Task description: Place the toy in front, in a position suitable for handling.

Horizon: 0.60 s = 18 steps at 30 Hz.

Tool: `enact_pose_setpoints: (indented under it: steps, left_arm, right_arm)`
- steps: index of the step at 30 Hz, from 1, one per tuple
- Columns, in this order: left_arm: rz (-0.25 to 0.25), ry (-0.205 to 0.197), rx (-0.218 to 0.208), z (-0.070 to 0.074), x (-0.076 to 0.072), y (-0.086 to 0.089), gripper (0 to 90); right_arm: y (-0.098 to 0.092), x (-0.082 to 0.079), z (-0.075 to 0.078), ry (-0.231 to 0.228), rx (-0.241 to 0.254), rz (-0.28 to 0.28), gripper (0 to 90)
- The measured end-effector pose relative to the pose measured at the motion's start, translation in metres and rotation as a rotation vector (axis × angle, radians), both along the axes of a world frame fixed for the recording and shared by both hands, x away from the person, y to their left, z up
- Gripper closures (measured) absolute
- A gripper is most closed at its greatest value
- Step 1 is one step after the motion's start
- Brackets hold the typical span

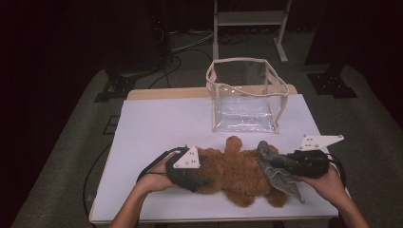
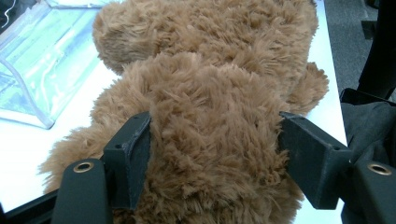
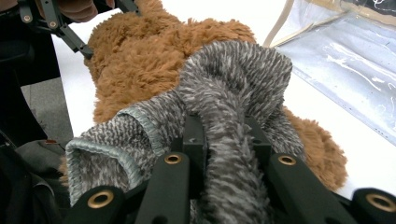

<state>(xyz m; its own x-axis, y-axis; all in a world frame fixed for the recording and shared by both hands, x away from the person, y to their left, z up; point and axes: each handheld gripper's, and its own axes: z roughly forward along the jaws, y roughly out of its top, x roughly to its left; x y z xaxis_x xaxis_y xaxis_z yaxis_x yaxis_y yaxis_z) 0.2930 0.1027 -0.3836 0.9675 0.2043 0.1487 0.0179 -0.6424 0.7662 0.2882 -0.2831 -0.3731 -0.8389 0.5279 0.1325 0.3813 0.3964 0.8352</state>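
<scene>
Brown plush teddy bear (image 2: 205, 116) fills the space between the jaws of my left gripper (image 1: 190, 172), which press into its fur at one end, about half open. It lies on its side along the near edge of the white table (image 1: 161, 118). My right gripper (image 1: 285, 162) pinches a fold of grey knitted cloth (image 3: 233, 93) tightly, held against the bear's other end. Beyond stands a clear plastic bag (image 1: 244, 97), open-topped.

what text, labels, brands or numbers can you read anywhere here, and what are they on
None: no readable text stands on anything.
Brown plush teddy bear: bare fur, no tag showing.
Grey knit garment: no label.
Clear plastic bag: beige trim, no print.
White triangular plates: holes, no marks.
</scene>
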Motion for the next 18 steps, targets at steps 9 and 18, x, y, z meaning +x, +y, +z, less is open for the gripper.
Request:
enact_pose_setpoints:
  steps: [9, 18]
  left_arm:
    - [0.004, -0.012, 0.005, -0.002, -0.006, 0.003, 29.3]
    - [-0.002, -0.019, 0.012, -0.001, -0.007, 0.003, 28.9]
  right_arm:
    - [0.023, 0.021, 0.006, 0.015, -0.012, 0.038, 75.7]
    - [0.059, 0.041, 0.011, 0.018, -0.043, 0.103, 75.6]
